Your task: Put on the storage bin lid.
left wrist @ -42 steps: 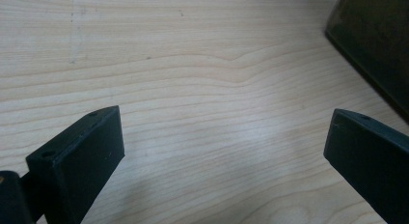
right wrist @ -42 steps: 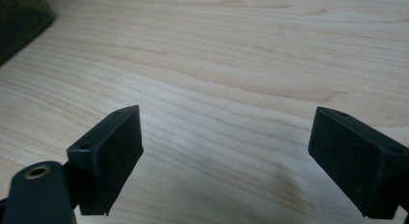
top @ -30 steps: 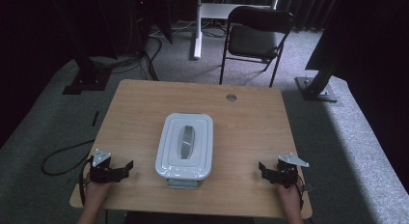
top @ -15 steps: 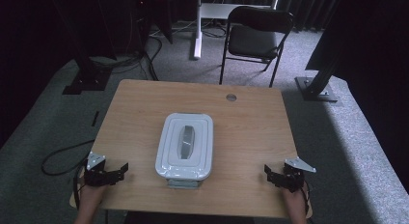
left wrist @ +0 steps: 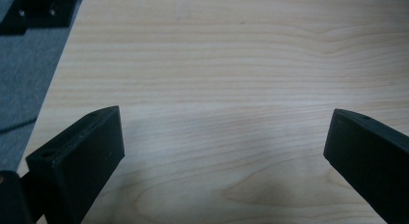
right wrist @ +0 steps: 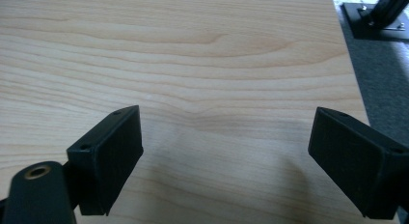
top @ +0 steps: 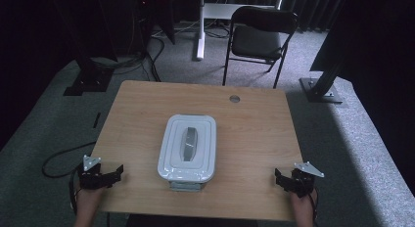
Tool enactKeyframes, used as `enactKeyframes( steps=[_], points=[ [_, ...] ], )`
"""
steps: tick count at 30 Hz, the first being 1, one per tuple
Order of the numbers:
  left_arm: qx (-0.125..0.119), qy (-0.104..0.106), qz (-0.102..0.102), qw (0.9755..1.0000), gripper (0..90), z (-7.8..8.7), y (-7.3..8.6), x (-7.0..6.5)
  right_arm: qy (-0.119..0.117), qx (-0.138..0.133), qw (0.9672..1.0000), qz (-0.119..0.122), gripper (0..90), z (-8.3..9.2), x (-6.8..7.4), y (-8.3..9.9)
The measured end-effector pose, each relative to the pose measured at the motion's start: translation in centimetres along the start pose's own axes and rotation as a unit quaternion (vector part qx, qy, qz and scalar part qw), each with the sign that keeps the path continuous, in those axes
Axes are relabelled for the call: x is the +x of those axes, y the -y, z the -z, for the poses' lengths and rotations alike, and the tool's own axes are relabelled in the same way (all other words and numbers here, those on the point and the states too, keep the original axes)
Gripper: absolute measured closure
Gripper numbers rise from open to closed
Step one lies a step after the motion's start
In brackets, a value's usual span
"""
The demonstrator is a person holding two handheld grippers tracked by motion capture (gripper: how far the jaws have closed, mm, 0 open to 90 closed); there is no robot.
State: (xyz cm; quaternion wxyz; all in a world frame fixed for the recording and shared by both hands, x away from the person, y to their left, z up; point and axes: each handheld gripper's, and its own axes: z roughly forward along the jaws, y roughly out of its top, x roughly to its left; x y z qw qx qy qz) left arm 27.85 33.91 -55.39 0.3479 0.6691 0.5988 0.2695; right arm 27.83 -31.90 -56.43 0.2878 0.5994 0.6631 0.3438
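Two grippers sit at the near corners of the table (top: 142, 104), each held in a hand. The left gripper (top: 111, 174) is by the near left edge, jaws spread wide over bare wood, gripping nothing. The right gripper (top: 283, 179) is the same at the near right edge. Between them, well apart from both, the white lidded box (top: 187, 147) rests mid-table, lid on.
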Motion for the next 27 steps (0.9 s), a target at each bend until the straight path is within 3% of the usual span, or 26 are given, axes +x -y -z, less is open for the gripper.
enactKeyframes(
  steps=[4,6,8,10,13,27],
  points=[
    [0.014,-0.006,-0.001,0.9999,1.2,-0.2,0.0,0.0,0.011,0.021,0.9988,-0.044,11.1,-0.4,-0.7,-0.1],
    [0.028,-0.010,-0.004,0.9995,1.2,-0.4,-0.1,0.0,0.007,0.022,0.9983,-0.053,11.1,-0.5,-0.9,-0.2],
    [0.045,-0.014,-0.007,0.9989,1.3,-0.7,-0.2,-0.1,0.006,0.030,0.9984,-0.048,11.2,-0.6,-0.9,-0.2],
    [0.061,-0.029,-0.028,0.9973,1.3,-1.1,-0.4,-0.4,0.015,0.035,0.9986,-0.038,11.2,-0.7,-0.6,-0.3],
    [0.061,-0.032,-0.024,0.9973,1.2,-1.3,-0.6,-0.3,0.023,0.044,0.9987,-0.013,11.1,-1.0,-0.2,-0.5],
    [0.060,-0.043,-0.013,0.9972,1.3,-1.7,-0.9,0.2,0.030,0.045,0.9984,-0.020,10.9,-1.6,-0.2,-0.9]
  ],
)
